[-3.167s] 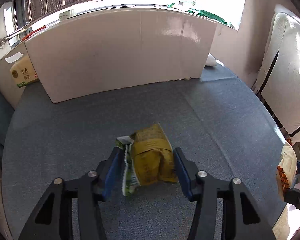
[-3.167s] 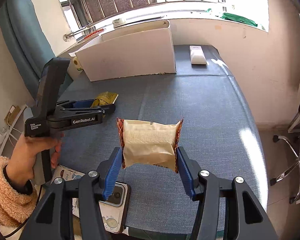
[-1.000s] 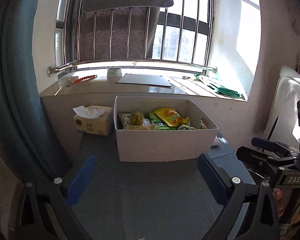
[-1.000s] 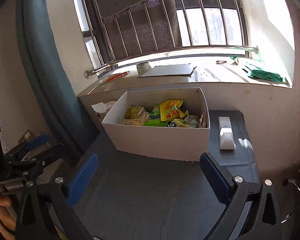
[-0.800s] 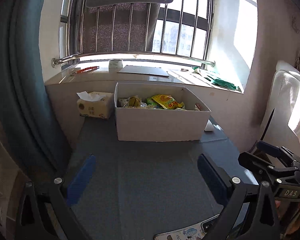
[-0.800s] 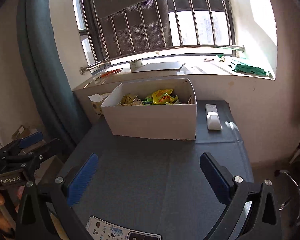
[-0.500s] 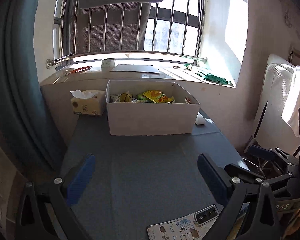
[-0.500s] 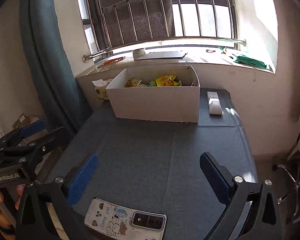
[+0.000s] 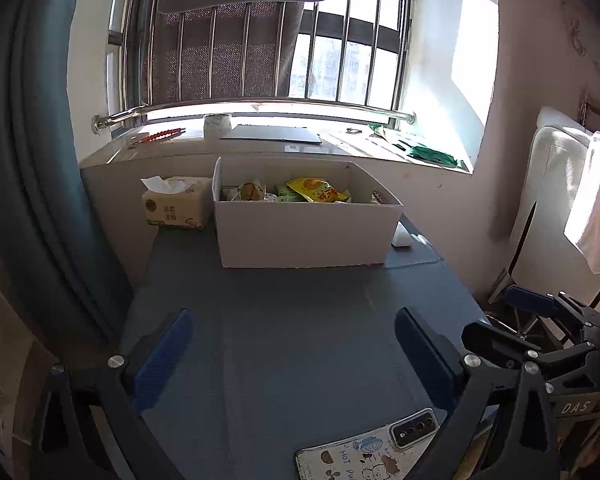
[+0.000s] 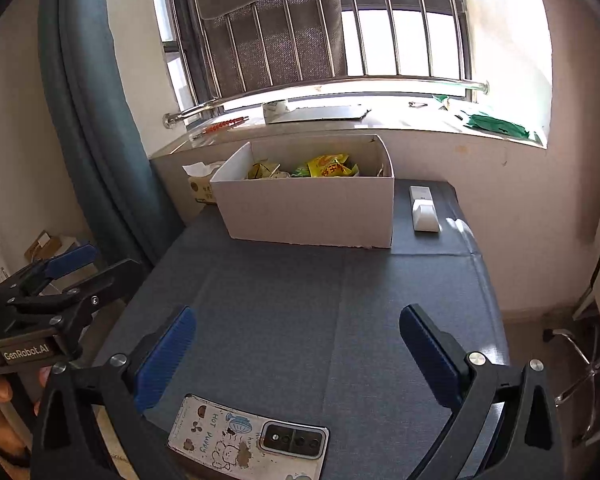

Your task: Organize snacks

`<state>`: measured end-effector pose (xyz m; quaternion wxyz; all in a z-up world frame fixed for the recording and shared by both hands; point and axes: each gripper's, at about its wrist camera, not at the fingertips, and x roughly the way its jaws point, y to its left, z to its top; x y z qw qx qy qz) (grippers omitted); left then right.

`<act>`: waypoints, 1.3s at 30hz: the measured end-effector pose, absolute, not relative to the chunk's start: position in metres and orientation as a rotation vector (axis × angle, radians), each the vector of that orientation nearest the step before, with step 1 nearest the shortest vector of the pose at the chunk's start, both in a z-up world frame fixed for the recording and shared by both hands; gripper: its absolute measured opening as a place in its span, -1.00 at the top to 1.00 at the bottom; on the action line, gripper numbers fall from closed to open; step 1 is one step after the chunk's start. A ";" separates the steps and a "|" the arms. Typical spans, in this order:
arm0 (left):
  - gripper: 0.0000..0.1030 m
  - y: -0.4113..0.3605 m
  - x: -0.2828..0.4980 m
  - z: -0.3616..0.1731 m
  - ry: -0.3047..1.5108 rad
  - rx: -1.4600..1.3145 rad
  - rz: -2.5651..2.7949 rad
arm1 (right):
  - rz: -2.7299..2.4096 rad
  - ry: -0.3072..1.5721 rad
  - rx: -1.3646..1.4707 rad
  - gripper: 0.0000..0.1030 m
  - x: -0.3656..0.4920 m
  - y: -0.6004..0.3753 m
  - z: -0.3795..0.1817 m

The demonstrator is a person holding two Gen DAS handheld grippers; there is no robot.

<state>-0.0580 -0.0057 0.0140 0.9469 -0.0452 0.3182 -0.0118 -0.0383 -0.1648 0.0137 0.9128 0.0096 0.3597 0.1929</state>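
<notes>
A white cardboard box (image 9: 308, 236) (image 10: 312, 212) stands at the far end of the grey-blue table (image 9: 292, 344), under the window. Several snack packets (image 9: 316, 191) (image 10: 328, 166), yellow and green, lie inside it. My left gripper (image 9: 292, 340) hangs open and empty over the near half of the table, well back from the box. My right gripper (image 10: 298, 336) is also open and empty, to the right of the left one. Each gripper shows at the edge of the other's view: the right gripper (image 9: 548, 320), the left gripper (image 10: 56, 280).
A phone (image 10: 248, 440) (image 9: 372, 448) in a cartoon case lies face down at the table's near edge. A tissue pack (image 9: 176, 202) sits left of the box, a white remote (image 10: 422, 208) to its right. Teal curtain on the left; a chair (image 9: 560, 208) on the right.
Both grippers have let go of their snack packets, which now lie in the box. Over the last second both drew back from the box, and the phone came into view.
</notes>
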 end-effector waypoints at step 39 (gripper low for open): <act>-1.00 -0.002 -0.059 0.008 0.672 -0.126 -0.024 | 0.401 0.756 0.035 -1.00 -0.044 -0.164 0.010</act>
